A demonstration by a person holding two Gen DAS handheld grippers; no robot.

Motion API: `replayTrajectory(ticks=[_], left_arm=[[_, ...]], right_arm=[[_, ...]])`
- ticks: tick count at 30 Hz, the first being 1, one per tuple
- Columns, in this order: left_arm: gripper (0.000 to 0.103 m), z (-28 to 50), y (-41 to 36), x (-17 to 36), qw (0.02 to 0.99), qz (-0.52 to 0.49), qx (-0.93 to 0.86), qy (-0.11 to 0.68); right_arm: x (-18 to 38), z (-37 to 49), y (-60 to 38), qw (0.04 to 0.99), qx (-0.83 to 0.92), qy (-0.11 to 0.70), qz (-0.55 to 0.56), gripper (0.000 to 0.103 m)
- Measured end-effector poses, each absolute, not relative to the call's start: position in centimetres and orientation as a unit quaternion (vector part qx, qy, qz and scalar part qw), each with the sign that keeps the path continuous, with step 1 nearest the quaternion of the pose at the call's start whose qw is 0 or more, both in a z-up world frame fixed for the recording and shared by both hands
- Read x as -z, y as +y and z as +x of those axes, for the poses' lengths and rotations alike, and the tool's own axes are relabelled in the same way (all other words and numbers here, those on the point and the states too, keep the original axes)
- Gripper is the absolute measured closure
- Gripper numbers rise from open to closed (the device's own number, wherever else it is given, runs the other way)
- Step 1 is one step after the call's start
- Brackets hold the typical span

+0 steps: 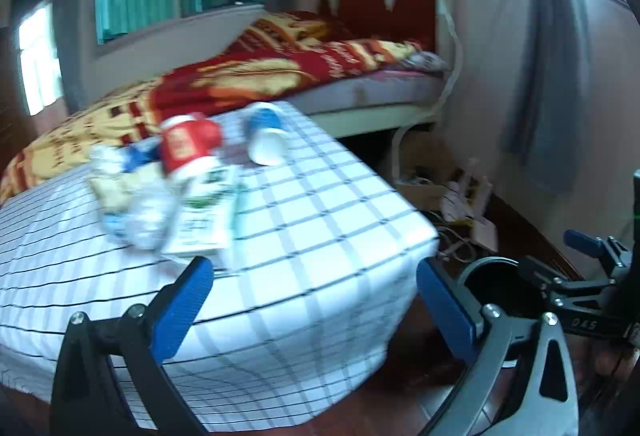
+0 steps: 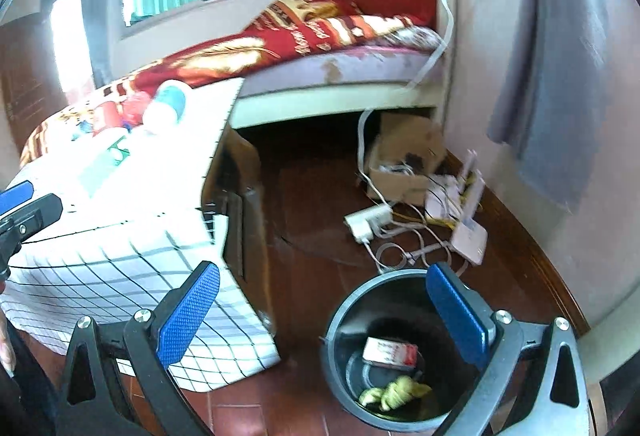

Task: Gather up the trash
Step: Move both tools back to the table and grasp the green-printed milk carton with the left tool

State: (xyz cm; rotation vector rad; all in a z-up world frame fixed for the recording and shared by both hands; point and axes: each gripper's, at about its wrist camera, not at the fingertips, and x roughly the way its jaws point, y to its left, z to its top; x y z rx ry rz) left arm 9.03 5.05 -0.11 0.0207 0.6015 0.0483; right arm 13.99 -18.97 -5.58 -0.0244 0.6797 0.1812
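Trash lies on a table with a checked cloth (image 1: pixel 304 244): a red cup (image 1: pixel 188 144), a blue-and-white cup (image 1: pixel 266 138) on its side, a green-and-white carton (image 1: pixel 206 212), and crumpled wrappers (image 1: pixel 144 216). My left gripper (image 1: pixel 316 288) is open and empty, just in front of the carton. A dark bin (image 2: pixel 384 352) stands on the floor and holds a red-and-white box (image 2: pixel 390 352) and a yellow-green wrapper (image 2: pixel 394 392). My right gripper (image 2: pixel 324 296) is open and empty above the bin's near rim. The bin also shows in the left wrist view (image 1: pixel 500 284).
A bed (image 2: pixel 340 72) with a red and yellow blanket stands behind the table. A cardboard box (image 2: pixel 408 156), a power strip (image 2: pixel 368 222) and cables lie on the red floor by the wall. A grey curtain (image 2: pixel 556 56) hangs at the right.
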Motion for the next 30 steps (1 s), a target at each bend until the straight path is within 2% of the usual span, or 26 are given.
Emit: replayTrajectory(ticks=[8, 10, 14, 19, 23, 25, 30], left_arm=[[0.008, 9.5, 12.1, 1.2, 0.951, -0.033, -0.087, 0.295], [0.012, 10.5, 12.7, 1.6, 0.950, -0.043, -0.084, 0.299], [0.013, 12.6, 13.4, 2.6, 0.947, -0.044, -0.086, 0.308], [0.022, 14.8, 14.1, 3.9, 0.940, -0.055, -0.077, 0.328], [0.024, 15.5, 13.9, 4.3, 0.940, -0.053, -0.072, 0.330], [0.047, 15.8, 13.9, 4.6, 0.937, -0.059, -0.053, 0.340], [0.048, 14.4, 13.3, 4.0, 0.942, -0.054, -0.045, 0.327]], right_arm=[[4.0, 15.0, -12.7, 0.939, -0.134, 0.313, -0.043, 0.000], [4.0, 15.6, -11.6, 0.938, -0.140, 0.312, -0.049, 0.000], [4.2, 17.2, -9.8, 0.935, -0.145, 0.318, -0.052, 0.000], [4.3, 18.8, -8.4, 0.933, -0.151, 0.321, -0.055, 0.000], [4.4, 19.5, -7.9, 0.932, -0.153, 0.324, -0.057, 0.000], [4.5, 19.9, -7.8, 0.931, -0.153, 0.327, -0.057, 0.000], [4.6, 20.1, -7.5, 0.929, -0.158, 0.330, -0.057, 0.000]])
